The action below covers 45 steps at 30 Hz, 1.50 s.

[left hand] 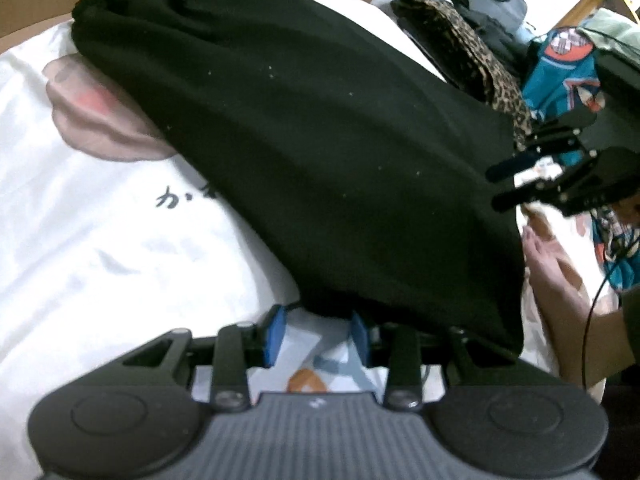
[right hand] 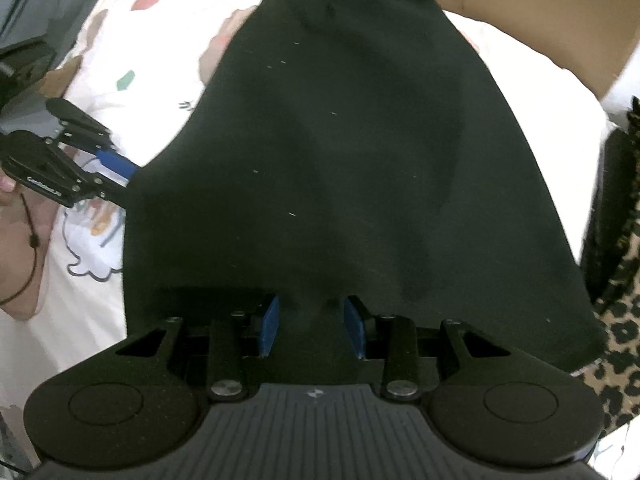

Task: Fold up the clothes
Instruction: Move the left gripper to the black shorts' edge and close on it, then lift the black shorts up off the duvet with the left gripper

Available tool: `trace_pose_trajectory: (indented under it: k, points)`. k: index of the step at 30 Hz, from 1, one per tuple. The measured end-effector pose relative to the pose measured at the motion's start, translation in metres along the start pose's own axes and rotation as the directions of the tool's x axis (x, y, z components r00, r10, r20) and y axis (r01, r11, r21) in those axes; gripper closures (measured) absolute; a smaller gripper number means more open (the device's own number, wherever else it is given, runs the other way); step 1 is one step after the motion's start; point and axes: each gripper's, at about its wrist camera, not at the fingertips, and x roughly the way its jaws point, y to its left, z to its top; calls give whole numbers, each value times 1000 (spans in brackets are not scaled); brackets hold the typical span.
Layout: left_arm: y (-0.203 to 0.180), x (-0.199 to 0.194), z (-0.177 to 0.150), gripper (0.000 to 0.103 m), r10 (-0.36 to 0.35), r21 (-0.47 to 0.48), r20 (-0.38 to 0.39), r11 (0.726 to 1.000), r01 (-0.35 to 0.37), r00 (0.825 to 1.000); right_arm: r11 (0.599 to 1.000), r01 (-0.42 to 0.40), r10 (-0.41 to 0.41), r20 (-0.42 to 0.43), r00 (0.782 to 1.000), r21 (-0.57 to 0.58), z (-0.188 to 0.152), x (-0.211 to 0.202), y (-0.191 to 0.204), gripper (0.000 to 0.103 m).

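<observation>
A black garment [left hand: 320,140] lies stretched over a white printed bedsheet [left hand: 100,220], its far end bunched near the top of both views. At its near edge my left gripper [left hand: 318,316] pinches the cloth at the tips of its blue pads, and the sheet shows below between them. In the right wrist view that left gripper [right hand: 128,178] bites the left edge of the garment [right hand: 360,160]. My right gripper [right hand: 312,308] has a thick bunch of black cloth pressed between its blue pads. The left wrist view shows the right gripper [left hand: 498,186] at the garment's right edge.
A leopard-print cloth [left hand: 472,52] lies to the right of the garment, and again at the right edge [right hand: 624,320]. A teal printed fabric [left hand: 560,80] sits beyond it. A person's hand [left hand: 552,264] is at the right. A brown cardboard wall [right hand: 540,8] borders the sheet [right hand: 168,40].
</observation>
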Motion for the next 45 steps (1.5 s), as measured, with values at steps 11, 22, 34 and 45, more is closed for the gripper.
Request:
trace_pose_trajectory:
  k: [11, 22, 34, 45]
  points:
    - [8, 1, 0, 95, -26, -59, 23, 998, 28, 999, 1000, 6, -5, -40, 999, 24, -18, 25, -7, 60]
    - [18, -23, -7, 102, 16, -47, -48, 999, -18, 999, 999, 30, -32, -50, 998, -29, -26, 28, -1, 60]
    - [17, -40, 19, 99, -49, -40, 40, 998, 51, 998, 999, 21, -20, -25, 999, 35, -30, 20, -10, 60]
    - [0, -2, 8, 94, -11, 59, -93, 998, 17, 996, 998, 20, -20, -2, 1000, 65, -27, 22, -17, 60]
